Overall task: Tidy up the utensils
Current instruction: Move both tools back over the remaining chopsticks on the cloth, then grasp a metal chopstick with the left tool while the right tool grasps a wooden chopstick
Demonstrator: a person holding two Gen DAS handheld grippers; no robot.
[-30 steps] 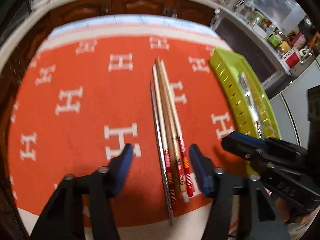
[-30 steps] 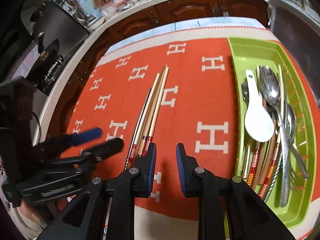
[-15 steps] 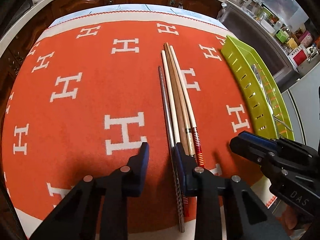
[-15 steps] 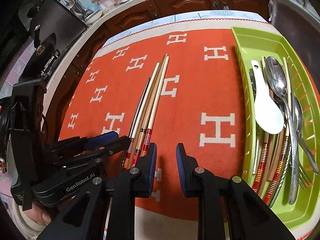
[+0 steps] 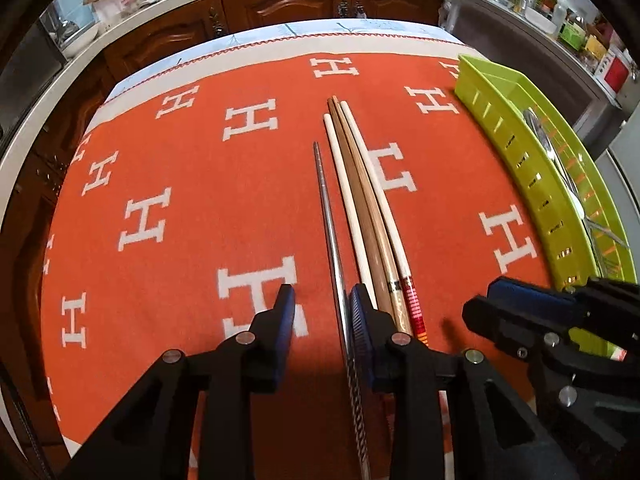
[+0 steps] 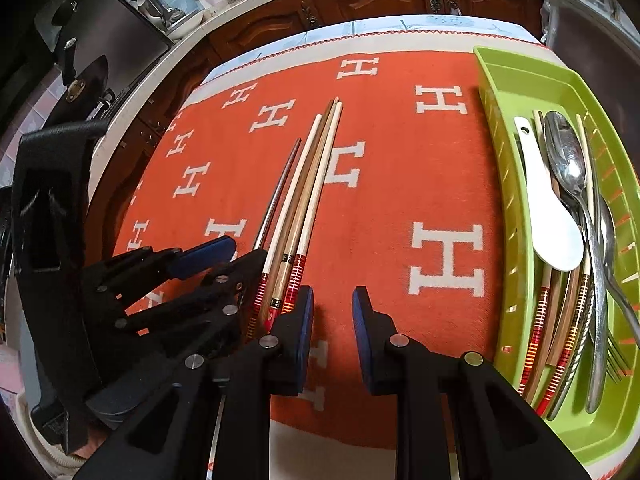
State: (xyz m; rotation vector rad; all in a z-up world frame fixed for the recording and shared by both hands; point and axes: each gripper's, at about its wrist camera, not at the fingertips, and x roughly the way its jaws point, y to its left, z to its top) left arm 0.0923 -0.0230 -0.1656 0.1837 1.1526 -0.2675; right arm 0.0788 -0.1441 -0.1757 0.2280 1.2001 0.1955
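Several chopsticks lie side by side on the orange cloth: a thin metal chopstick (image 5: 329,216) on the left and wooden chopsticks (image 5: 368,208) beside it. My left gripper (image 5: 322,316) is open low over the cloth, its jaws on either side of the metal chopstick, the right pad next to it. In the right wrist view the metal chopstick (image 6: 280,192) and wooden chopsticks (image 6: 308,184) lie left of my right gripper (image 6: 332,320), which is open and empty just right of their red ends. The left gripper (image 6: 224,258) shows there too.
A green slotted tray (image 6: 500,128) stands at the right with a white spoon (image 6: 548,216), a metal spoon (image 6: 568,160), a fork and more chopsticks in it. It also shows in the left wrist view (image 5: 516,152). The orange cloth (image 5: 180,200) covers the table; cabinets lie beyond.
My left gripper has narrowed from wide open and shifted left, so its jaws now straddle only the metal chopstick. The right gripper has barely moved.
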